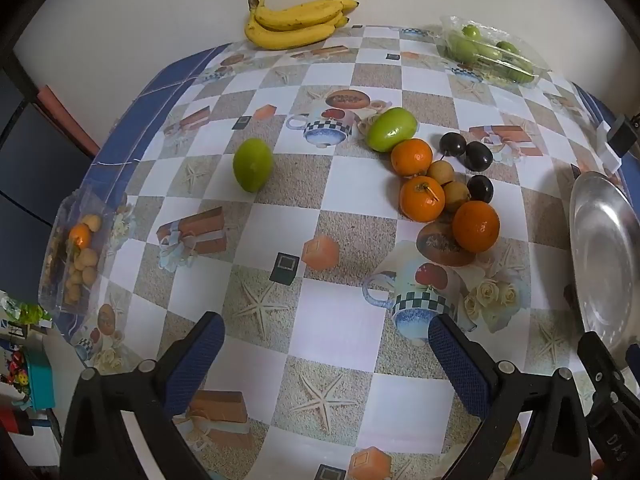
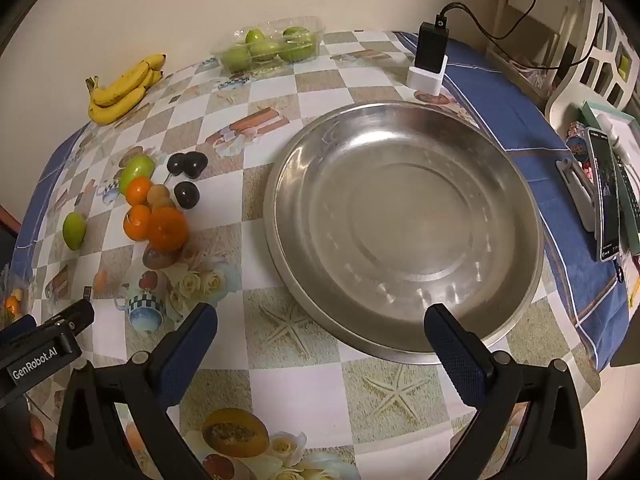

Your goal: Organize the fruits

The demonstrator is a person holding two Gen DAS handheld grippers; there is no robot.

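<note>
A pile of loose fruit lies on the patterned tablecloth: three oranges (image 1: pixel 476 226) (image 2: pixel 168 229), dark plums (image 1: pixel 478 156) (image 2: pixel 187 194), small tan fruits (image 1: pixel 440 171) and a green fruit (image 1: pixel 391 128) (image 2: pixel 137 168). Another green fruit (image 1: pixel 253 164) (image 2: pixel 74 230) lies apart to the left. An empty steel bowl (image 2: pixel 404 216) (image 1: pixel 604 256) stands right of the pile. My left gripper (image 1: pixel 326 344) is open and empty, near the front of the table. My right gripper (image 2: pixel 320 332) is open and empty, at the bowl's near rim.
Bananas (image 1: pixel 298 22) (image 2: pixel 120 88) and a clear tub of green fruit (image 1: pixel 492 52) (image 2: pixel 270 46) sit at the back edge. A clear tray of small fruit (image 1: pixel 78 252) is at the left edge. A black charger on a white stand (image 2: pixel 430 58) and a phone (image 2: pixel 606 196) are to the right.
</note>
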